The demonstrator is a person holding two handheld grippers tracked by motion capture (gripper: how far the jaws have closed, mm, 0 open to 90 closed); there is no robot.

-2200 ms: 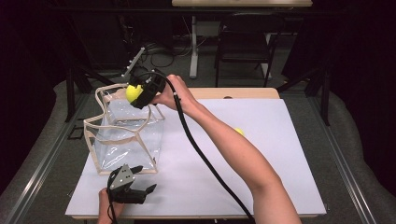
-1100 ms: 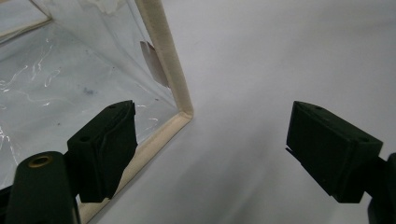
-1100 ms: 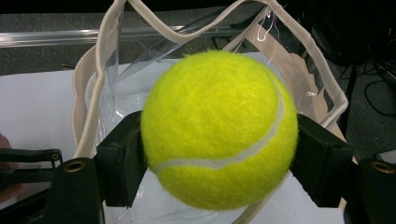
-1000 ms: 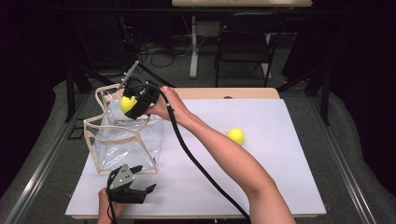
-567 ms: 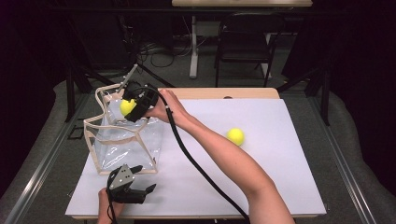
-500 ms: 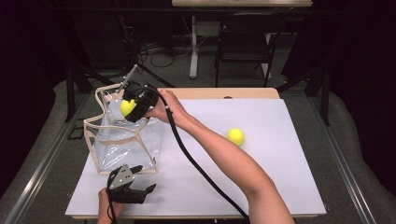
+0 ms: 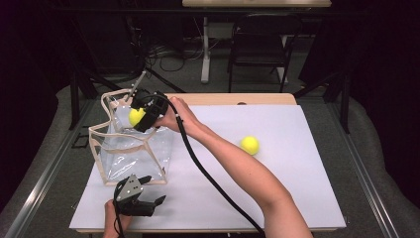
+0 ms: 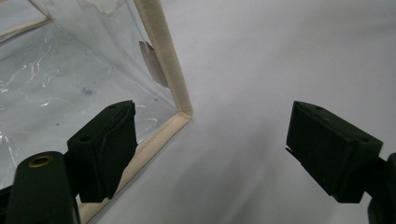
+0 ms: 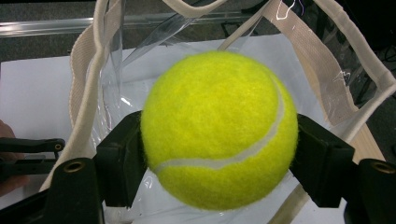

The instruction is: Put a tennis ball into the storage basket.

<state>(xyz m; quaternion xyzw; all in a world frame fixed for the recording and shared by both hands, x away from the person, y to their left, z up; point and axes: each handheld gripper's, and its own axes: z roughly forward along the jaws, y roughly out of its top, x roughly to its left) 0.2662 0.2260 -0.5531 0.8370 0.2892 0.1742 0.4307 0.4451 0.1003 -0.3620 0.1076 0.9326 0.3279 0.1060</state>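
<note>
A dark room with a chair and cables behind, and a white-topped desk [image 7: 297, 188] in front of me. I have the right gripper [image 7: 140, 115] clamped on a tennis ball [image 9: 218, 128], jaws pressing both its sides, and it sits over the open mouth of the clear bag [image 7: 126, 158] with cream trim that stands at the desk's left. I judge this to be the drop step: the ball is above the opening, not yet inside. Next I need to lower it past the rim, keeping clear of the floppy cream edge, then spread the jaws. The bag looks empty as far as I can see through its walls. My left gripper [image 7: 143, 201] rests on the desk just by the bag's near corner, jaws wide apart, holding nothing. A second ball [image 7: 250, 145] lies on the desk, well apart to the right.
</note>
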